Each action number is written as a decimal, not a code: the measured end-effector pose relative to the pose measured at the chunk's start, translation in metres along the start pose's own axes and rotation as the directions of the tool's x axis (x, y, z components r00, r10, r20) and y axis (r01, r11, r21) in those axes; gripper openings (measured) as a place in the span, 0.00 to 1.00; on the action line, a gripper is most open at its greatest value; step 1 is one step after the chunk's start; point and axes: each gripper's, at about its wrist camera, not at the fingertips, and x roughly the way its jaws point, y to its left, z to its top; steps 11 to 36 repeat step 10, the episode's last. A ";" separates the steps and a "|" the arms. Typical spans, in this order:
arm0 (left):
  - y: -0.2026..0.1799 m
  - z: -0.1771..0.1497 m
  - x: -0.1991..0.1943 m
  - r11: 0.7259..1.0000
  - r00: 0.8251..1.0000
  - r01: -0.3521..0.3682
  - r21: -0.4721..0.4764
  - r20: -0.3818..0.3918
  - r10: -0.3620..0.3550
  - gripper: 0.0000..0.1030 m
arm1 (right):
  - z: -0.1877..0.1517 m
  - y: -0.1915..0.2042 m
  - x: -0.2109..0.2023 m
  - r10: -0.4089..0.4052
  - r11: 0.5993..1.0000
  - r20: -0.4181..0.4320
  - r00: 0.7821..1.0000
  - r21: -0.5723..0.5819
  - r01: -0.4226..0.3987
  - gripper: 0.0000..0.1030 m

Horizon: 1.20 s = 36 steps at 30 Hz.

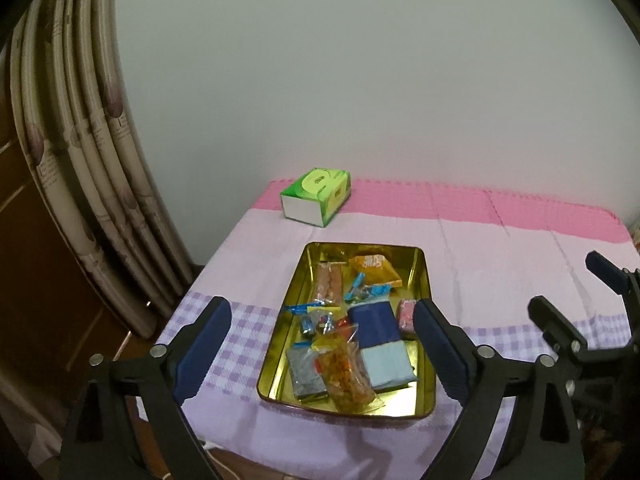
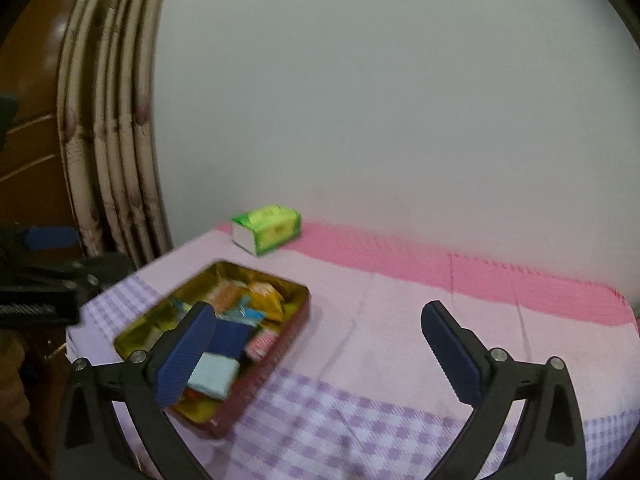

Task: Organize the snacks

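2 tools hang spread wide and empty over a cloth-covered bench (image 1: pixel 256 240), the left tool (image 1: pixel 320 344) framing a gold tin (image 1: pixel 420 264) of wrapped snacks (image 1: pixel 348 376) between its fingers, the right tool (image 2: pixel 316 354) just to that tin's right, a green tissue box (image 1: pixel 316 196) well behind.

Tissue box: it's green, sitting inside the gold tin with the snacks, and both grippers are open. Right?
Not quite. The green tissue box sits outside the gold tin, on the tablecloth behind it, as the left wrist view shows. The rest holds.
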 end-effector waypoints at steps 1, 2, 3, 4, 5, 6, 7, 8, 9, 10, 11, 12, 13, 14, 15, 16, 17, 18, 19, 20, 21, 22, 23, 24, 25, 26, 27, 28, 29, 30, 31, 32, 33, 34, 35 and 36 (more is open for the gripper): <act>0.000 -0.001 0.001 1.000 1.000 -0.005 -0.004 0.003 0.005 0.92 | -0.005 -0.012 0.006 -0.009 1.000 -0.030 1.000 0.017 0.009 0.99; 0.002 -0.001 0.001 1.000 1.000 -0.005 -0.012 0.009 0.005 0.92 | -0.011 -0.024 0.011 -0.017 0.999 -0.054 0.998 0.032 0.019 0.99; 0.004 -0.002 0.002 1.000 1.000 -0.002 -0.019 0.012 0.003 0.92 | -0.018 -0.038 0.016 -0.036 0.998 -0.079 0.996 0.042 0.040 0.99; 0.005 -0.002 0.003 1.000 1.000 -0.006 -0.026 0.007 0.006 0.92 | -0.025 -0.052 0.022 -0.063 0.997 -0.104 0.993 0.044 0.068 0.99; 0.007 -0.001 0.005 0.999 1.000 -0.011 -0.030 0.002 0.011 0.92 | -0.034 -0.071 0.032 -0.092 0.994 -0.150 0.984 0.041 0.099 0.99; 0.008 -0.002 0.006 0.999 1.000 -0.014 -0.035 -0.004 0.013 0.92 | -0.042 -0.088 0.040 -0.119 0.991 -0.192 0.974 0.042 0.129 0.99; 0.008 -0.002 0.007 0.999 1.000 -0.016 -0.038 -0.009 0.016 0.92 | -0.052 -0.112 0.048 -0.150 0.985 -0.234 0.961 0.052 0.166 0.99; 0.008 -0.002 0.009 0.999 1.000 -0.024 -0.036 -0.016 0.024 0.92 | -0.059 -0.128 0.054 -0.162 0.981 -0.264 0.951 0.059 0.184 0.99; 0.007 -0.002 0.010 0.999 0.999 -0.030 -0.032 -0.023 0.030 0.92 | -0.067 -0.146 0.060 -0.185 0.975 -0.299 0.936 0.065 0.213 0.99; 0.006 -0.003 0.012 0.999 0.999 -0.035 -0.028 -0.030 0.034 0.92 | -0.074 -0.165 0.065 -0.216 0.966 -0.331 0.919 0.067 0.251 0.99; 0.006 -0.003 0.012 0.999 0.999 -0.035 -0.028 -0.030 0.034 0.92 | -0.074 -0.165 0.065 -0.216 0.966 -0.331 0.919 0.067 0.251 0.99; 0.006 -0.003 0.012 0.999 0.999 -0.035 -0.028 -0.030 0.034 0.92 | -0.074 -0.165 0.065 -0.216 0.966 -0.331 0.919 0.067 0.251 0.99; 0.006 -0.003 0.012 0.999 0.999 -0.035 -0.028 -0.030 0.034 0.92 | -0.074 -0.165 0.065 -0.216 0.966 -0.331 0.919 0.067 0.251 0.99; 0.006 -0.003 0.012 0.999 0.999 -0.035 -0.028 -0.030 0.034 0.92 | -0.074 -0.165 0.065 -0.216 0.966 -0.331 0.919 0.067 0.251 0.99; 0.006 -0.003 0.012 0.999 0.999 -0.035 -0.028 -0.030 0.034 0.92 | -0.074 -0.165 0.065 -0.216 0.966 -0.331 0.919 0.067 0.251 0.99; 0.006 -0.003 0.012 0.999 0.999 -0.035 -0.028 -0.030 0.034 0.92 | -0.074 -0.165 0.065 -0.216 0.966 -0.331 0.919 0.067 0.251 0.99; 0.006 -0.003 0.012 0.999 0.999 -0.035 -0.028 -0.030 0.034 0.92 | -0.074 -0.165 0.065 -0.216 0.966 -0.331 0.919 0.067 0.251 0.99; 0.006 -0.003 0.012 0.999 0.999 -0.035 -0.028 -0.030 0.034 0.92 | -0.074 -0.165 0.065 -0.216 0.966 -0.331 0.919 0.067 0.251 0.99; 0.006 -0.003 0.012 0.999 0.999 -0.035 -0.028 -0.030 0.034 0.92 | -0.074 -0.165 0.065 -0.216 0.966 -0.331 0.919 0.067 0.251 0.99; 0.006 -0.003 0.012 0.999 0.999 -0.035 -0.028 -0.030 0.034 0.92 | -0.074 -0.165 0.065 -0.216 0.966 -0.331 0.919 0.067 0.251 0.99; 0.006 -0.003 0.012 0.999 0.999 -0.035 -0.028 -0.030 0.034 0.92 | -0.074 -0.165 0.065 -0.216 0.966 -0.331 0.919 0.067 0.251 0.99; 0.006 -0.003 0.012 0.999 0.999 -0.035 -0.028 -0.030 0.034 0.92 | -0.074 -0.165 0.065 -0.216 0.966 -0.331 0.919 0.067 0.251 0.99; 0.006 -0.003 0.012 0.999 0.999 -0.035 -0.028 -0.030 0.034 0.92 | -0.074 -0.165 0.065 -0.216 0.966 -0.331 0.919 0.067 0.251 0.99; 0.006 -0.003 0.012 0.999 0.999 -0.035 -0.028 -0.030 0.034 0.92 | -0.074 -0.165 0.065 -0.216 0.966 -0.331 0.919 0.067 0.251 0.99; 0.006 -0.003 0.012 0.999 0.999 -0.035 -0.028 -0.030 0.034 0.92 | -0.074 -0.165 0.065 -0.216 0.966 -0.331 0.919 0.067 0.251 0.99; 0.006 -0.003 0.012 0.999 0.999 -0.035 -0.028 -0.030 0.034 0.92 | -0.074 -0.165 0.065 -0.216 0.966 -0.331 0.919 0.067 0.251 0.99; 0.006 -0.003 0.012 0.999 0.999 -0.035 -0.028 -0.030 0.034 0.92 | -0.074 -0.165 0.065 -0.216 0.966 -0.331 0.919 0.067 0.251 0.99; 0.006 -0.003 0.012 0.999 0.999 -0.035 -0.028 -0.030 0.034 0.92 | -0.074 -0.165 0.065 -0.216 0.966 -0.331 0.919 0.067 0.251 0.99; 0.006 -0.003 0.012 0.999 0.999 -0.035 -0.028 -0.030 0.034 0.92 | -0.074 -0.165 0.065 -0.216 0.966 -0.331 0.919 0.067 0.251 0.99; 0.006 -0.003 0.012 0.999 0.999 -0.035 -0.028 -0.030 0.034 0.92 | -0.074 -0.165 0.065 -0.216 0.966 -0.331 0.919 0.067 0.251 0.99; 0.006 -0.003 0.012 0.999 0.999 -0.035 -0.028 -0.030 0.034 0.92 | -0.074 -0.165 0.065 -0.216 0.966 -0.331 0.919 0.067 0.251 0.99; 0.006 -0.003 0.012 0.999 0.999 -0.035 -0.028 -0.030 0.034 0.92 | -0.074 -0.165 0.065 -0.216 0.966 -0.331 0.919 0.067 0.251 0.99; 0.006 -0.003 0.012 0.999 0.999 -0.035 -0.028 -0.030 0.034 0.92 | -0.074 -0.165 0.065 -0.216 0.966 -0.331 0.919 0.067 0.251 0.99; 0.006 -0.003 0.012 0.999 0.999 -0.035 -0.028 -0.030 0.034 0.92 | -0.074 -0.165 0.065 -0.216 0.966 -0.331 0.919 0.067 0.251 0.99; 0.006 -0.003 0.012 0.999 0.999 -0.035 -0.028 -0.030 0.034 0.92 | -0.074 -0.165 0.065 -0.216 0.966 -0.331 0.919 0.067 0.251 0.99; 0.006 -0.003 0.012 0.999 0.999 -0.035 -0.028 -0.030 0.034 0.92 | -0.074 -0.165 0.065 -0.216 0.966 -0.331 0.919 0.067 0.251 0.99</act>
